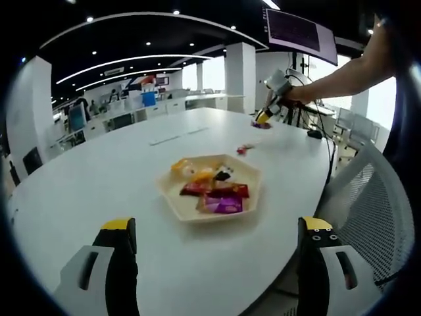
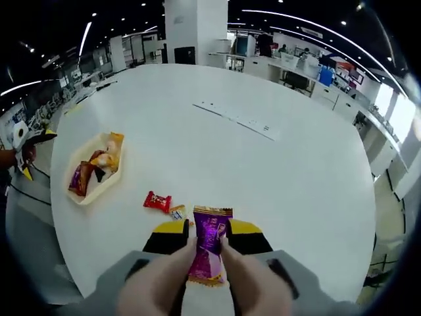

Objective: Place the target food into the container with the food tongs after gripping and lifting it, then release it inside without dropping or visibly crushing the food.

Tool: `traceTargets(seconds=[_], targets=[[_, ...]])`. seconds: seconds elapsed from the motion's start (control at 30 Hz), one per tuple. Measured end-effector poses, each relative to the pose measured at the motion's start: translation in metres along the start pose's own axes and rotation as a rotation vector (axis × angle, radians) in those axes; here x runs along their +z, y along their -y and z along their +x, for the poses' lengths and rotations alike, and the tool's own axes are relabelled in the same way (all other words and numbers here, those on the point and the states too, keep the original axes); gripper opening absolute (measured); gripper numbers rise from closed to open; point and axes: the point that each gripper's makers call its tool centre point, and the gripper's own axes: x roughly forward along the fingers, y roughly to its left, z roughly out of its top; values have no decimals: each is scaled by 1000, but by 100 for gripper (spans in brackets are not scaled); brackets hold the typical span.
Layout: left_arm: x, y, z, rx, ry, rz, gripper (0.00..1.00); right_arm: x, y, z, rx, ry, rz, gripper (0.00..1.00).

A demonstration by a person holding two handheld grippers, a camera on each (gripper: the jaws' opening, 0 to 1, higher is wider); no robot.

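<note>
White surface (image 1: pixel 99 191) is seen in the left gripper view, where the left tool (image 1: pixel 217 247) is held open and empty below the tray (image 1: pixel 172 194) of snacks; the right tool (image 1: pixel 263 117) appears at one o'clock. In the right gripper view, a purple packet (image 2: pixel 209 245) is clamped upright by the right tool (image 2: pixel 209 253), presumably lifted for carrying to the tray (image 2: pixel 77 161) at nine o'clock. A red candy (image 2: pixel 157 201) lies nearby.

A purple snack packet (image 2: pixel 210 250) stands upright, pinched between the right gripper (image 2: pixel 209 238)'s jaws above the white table. The beige hexagonal tray (image 1: pixel 176 197) holds several wrapped snacks (image 1: pixel 217 191), well apart from it.
</note>
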Motion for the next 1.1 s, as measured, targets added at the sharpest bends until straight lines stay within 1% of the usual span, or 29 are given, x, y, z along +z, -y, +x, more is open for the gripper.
traceTargets(seconds=[0.27, 0.43, 0.63, 0.97, 1.1], targets=[[2, 2, 0, -9, 14, -5, 100, 16, 2, -6, -9, -1, -3, 21], [3, 0, -1, -1, 19, -9, 100, 27, 2, -9, -11, 3, -10, 21], [4, 0, -1, -1, 26, -11, 99, 34, 2, -10, -13, 5, -4, 21], [5, 2, -2, -8, 28, -12, 100, 45, -5, -9, -6, 14, 0, 21], [5, 1, -2, -8, 33, -11, 99, 51, -12, -9, 2, 19, -4, 21]])
